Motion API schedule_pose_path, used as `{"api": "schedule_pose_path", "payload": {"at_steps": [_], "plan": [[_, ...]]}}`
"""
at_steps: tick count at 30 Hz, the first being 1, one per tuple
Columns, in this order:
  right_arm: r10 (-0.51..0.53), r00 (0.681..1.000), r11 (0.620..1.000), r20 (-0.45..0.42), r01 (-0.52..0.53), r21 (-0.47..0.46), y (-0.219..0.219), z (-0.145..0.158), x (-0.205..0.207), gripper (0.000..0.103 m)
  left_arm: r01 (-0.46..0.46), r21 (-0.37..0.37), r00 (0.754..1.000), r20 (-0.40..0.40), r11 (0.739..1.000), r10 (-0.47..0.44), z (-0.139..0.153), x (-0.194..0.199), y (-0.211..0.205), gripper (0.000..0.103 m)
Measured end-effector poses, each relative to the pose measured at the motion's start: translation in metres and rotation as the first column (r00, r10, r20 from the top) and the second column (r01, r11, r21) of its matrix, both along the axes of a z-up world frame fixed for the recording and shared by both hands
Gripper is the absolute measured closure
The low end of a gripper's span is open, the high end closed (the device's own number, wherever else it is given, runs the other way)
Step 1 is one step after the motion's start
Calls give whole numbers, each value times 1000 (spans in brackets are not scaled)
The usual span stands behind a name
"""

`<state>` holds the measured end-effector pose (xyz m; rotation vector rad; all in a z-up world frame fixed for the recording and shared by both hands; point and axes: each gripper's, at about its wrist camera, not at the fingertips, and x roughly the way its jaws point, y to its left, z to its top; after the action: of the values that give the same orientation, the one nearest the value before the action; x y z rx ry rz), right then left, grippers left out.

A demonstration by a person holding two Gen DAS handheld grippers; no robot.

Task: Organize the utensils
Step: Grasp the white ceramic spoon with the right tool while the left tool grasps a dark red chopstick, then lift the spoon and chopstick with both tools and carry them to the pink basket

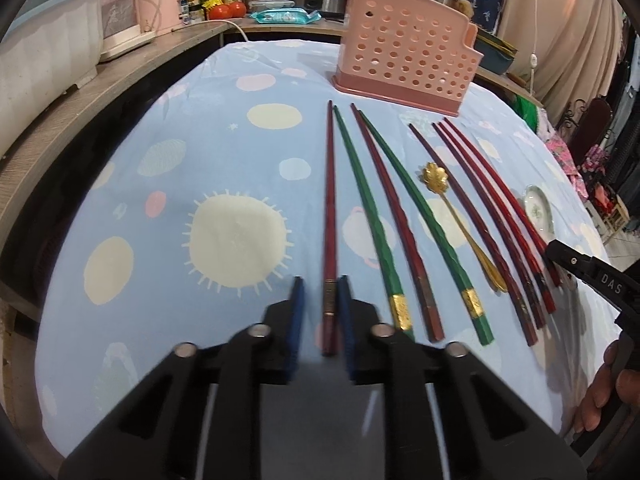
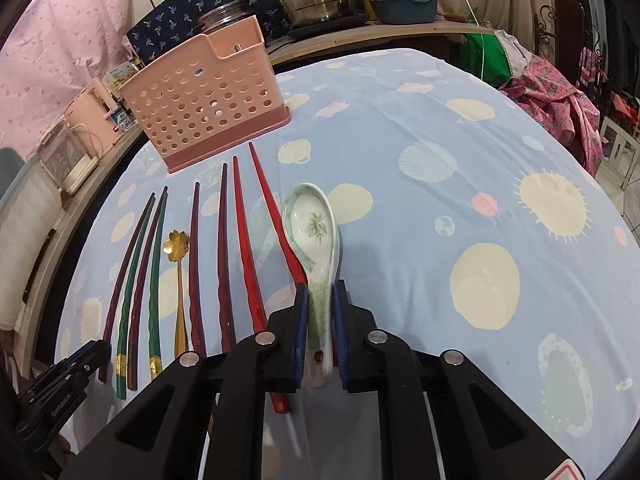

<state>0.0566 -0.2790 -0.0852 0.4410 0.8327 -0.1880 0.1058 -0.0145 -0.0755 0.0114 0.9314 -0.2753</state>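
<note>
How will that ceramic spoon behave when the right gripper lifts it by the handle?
The spoon looks glazed, so it may slip between the right gripper fingers. Its bowl lies far ahead of the grip, so it will probably tip forward. Being ceramic, it is likely fragile if dropped.

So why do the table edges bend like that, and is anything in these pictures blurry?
Left wrist view: the fisheye lens bows the table and shelf edges; the left tongs around the dark red chopstick are slightly smeared. Right wrist view: same curving, dark corners; the right tongs and the ceramic spoon handle between them look soft, while the pink utensil holder stays sharp.
</note>
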Motion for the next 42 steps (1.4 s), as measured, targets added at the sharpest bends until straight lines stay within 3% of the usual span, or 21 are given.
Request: {"api": "schedule_pose_path", "payload": {"at_steps": [9,17,24,33,39,42], "plan": [[-31,999,999,40,32,-18,-8,20,-19,94,3,-52,1000,-17,999,-4,8,-9,9,96],[-44,995,998,85,47,-37,-13,43,-28,95,-7,-74,998,56,997,12,41,-16,19,96],[-22,987,997,157,34,-75,-17,78,-21,95,0,-101,987,158,995,17,90,-2,24,96],[20,964,997,264,1,-78,-30,128,25,95,7,-115,932,361,993,35,176,51,16,96],[61,953,996,297,-40,-75,-39,153,73,95,28,-173,892,449,985,54,237,83,12,96],[67,947,996,315,-44,-77,-44,165,99,96,54,-202,859,508,978,57,272,95,4,96]]}}
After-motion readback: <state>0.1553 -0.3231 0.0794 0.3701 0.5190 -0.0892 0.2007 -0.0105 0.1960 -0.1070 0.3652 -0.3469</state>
